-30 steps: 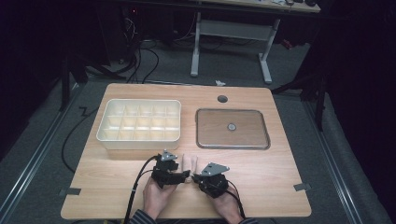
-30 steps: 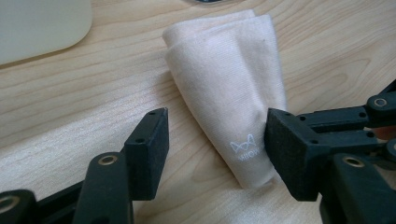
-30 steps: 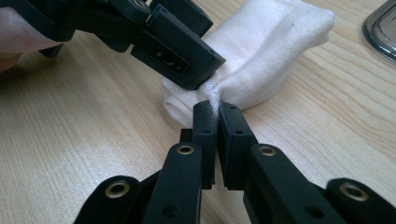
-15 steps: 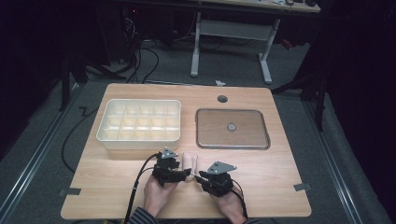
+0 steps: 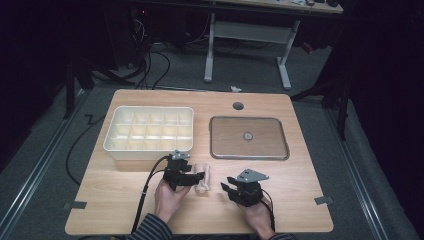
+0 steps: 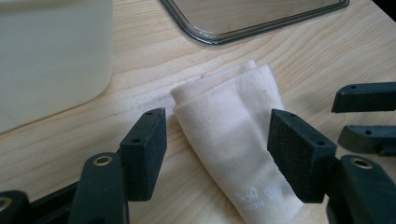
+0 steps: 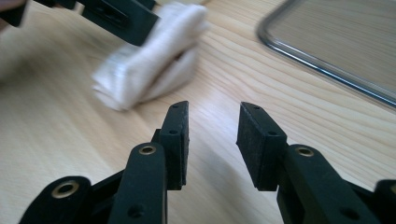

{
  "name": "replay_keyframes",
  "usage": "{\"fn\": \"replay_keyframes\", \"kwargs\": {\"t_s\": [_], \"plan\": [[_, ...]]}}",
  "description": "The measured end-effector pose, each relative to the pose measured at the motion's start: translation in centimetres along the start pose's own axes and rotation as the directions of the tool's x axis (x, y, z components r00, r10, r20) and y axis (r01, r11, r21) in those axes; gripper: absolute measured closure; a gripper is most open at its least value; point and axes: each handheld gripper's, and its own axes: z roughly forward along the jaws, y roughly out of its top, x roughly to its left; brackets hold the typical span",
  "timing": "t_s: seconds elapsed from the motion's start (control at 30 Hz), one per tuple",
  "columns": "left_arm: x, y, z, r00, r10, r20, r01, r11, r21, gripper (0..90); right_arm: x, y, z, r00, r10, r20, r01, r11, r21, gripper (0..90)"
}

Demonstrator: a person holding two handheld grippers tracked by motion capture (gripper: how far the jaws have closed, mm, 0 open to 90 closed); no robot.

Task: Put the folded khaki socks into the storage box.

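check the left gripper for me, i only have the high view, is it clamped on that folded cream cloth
observer: no. The left gripper straddles the folded cream cloth, jaws just opened a bit further; one pad stands clear of it.
operator: right gripper holding anything
observer: nothing. The right gripper has just been opening, with bare wood between its jaws.
operator: any marking on the cloth
observer: a faint white logo printed near its end by the camera.

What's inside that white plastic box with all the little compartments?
The white plastic divided box looks empty: the compartments facing the high view show bare pale floors. The front row's floors are partly hidden behind its near wall, so something small there could go unseen.
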Motion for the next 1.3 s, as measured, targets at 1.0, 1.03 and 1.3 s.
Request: {"fn": "replay_keyframes", "kwargs": {"t_s": [1.0, 1.03, 1.3], "plan": [[0.5, 0.2, 1.8, 0.9950, 0.002, 0.100, -0.007, 0.9986, 0.052, 70.1, -8.8, -3.6, -2.7, 0.9400, 0.153, 0.305, -0.167, 0.986, 0.023, 51.1], [0.5, 0.2, 1.8, 0.9950, 0.006, 0.100, -0.011, 0.9985, 0.053, 70.7, -8.8, -3.6, -2.7, 0.9387, 0.161, 0.305, -0.176, 0.984, 0.022, 49.8], [0.7, 0.3, 1.3, 0.9929, 0.035, 0.114, -0.041, 0.9977, 0.053, 71.8, -9.1, -3.5, -2.6, 0.9272, 0.183, 0.327, -0.199, 0.980, 0.017, 47.5]]}}
